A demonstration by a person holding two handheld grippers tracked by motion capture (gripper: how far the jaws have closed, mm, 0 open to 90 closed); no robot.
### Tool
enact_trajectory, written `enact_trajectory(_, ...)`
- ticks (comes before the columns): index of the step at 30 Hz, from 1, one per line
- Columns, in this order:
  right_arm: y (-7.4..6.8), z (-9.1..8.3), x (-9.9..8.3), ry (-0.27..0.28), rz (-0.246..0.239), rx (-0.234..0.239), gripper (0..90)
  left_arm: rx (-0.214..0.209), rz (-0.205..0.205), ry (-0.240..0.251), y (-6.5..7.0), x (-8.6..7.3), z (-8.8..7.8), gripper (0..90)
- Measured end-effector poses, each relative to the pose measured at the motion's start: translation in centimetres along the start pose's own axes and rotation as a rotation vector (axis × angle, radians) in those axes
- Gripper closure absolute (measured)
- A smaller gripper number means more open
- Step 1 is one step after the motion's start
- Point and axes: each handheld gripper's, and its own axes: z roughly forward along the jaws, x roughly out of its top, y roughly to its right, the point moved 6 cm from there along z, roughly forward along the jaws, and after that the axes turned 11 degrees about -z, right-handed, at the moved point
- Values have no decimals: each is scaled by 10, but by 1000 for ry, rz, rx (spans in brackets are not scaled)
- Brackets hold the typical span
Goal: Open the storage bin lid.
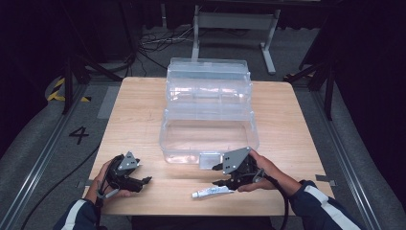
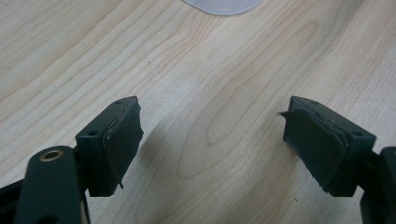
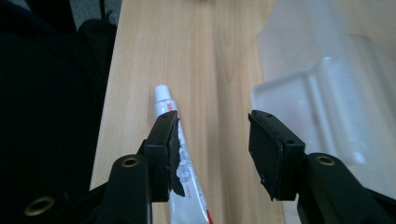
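The right tool [image 3: 212, 149] has its jaws apart just above a small white tube [image 3: 180, 158], which lies flat on the desk [image 1: 143, 110] near its front edge; one pad is over the tube, nothing clamped yet. This looks like the approach to a pick: next, shift so both pads straddle the tube, then close. The clear plastic storage box [image 1: 209, 139] stands open just beyond. The left tool [image 1: 130, 176] hangs apart over bare wood, holding nothing.
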Motion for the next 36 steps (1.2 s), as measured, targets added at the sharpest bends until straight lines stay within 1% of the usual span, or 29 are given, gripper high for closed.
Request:
enact_trajectory(2, -3, 6, 0, -15, -5, 16, 533, -4, -6, 3, -1, -1, 0, 191)
enact_trajectory(5, -8, 15, 0, -39, -13, 47, 531, -26, -39, 15, -4, -2, 2, 172)
enact_trajectory(8, -11, 23, -2, -66, -20, 71, 529, -38, -49, 22, -5, -3, 2, 159)
enact_trajectory(12, -15, 32, -5, -96, -28, 102, 523, -45, -54, 42, -6, -4, 3, 151)
enact_trajectory(13, -15, 32, -5, -96, -28, 102, 523, -45, -54, 42, -6, -4, 3, 150)
enact_trajectory(18, -20, 42, -7, -137, -30, 139, 512, -47, -55, 44, -6, -5, 3, 150)
enact_trajectory(20, -20, 46, -8, -164, -24, 156, 516, -47, -54, 44, -6, -5, 3, 150)
enact_trajectory(22, -20, 49, -9, -175, -23, 169, 527, -46, -55, 44, -6, -5, 3, 150)
enact_trajectory(29, -18, 56, -12, -214, -16, 194, 533, -46, -54, 44, -6, -5, 3, 150)
enact_trajectory(34, -20, 61, -13, -260, -19, 217, 557, -47, -55, 44, -6, -5, 3, 149)
enact_trajectory(36, -21, 62, -13, -263, -16, 220, 557, -46, -54, 44, -6, -5, 3, 150)
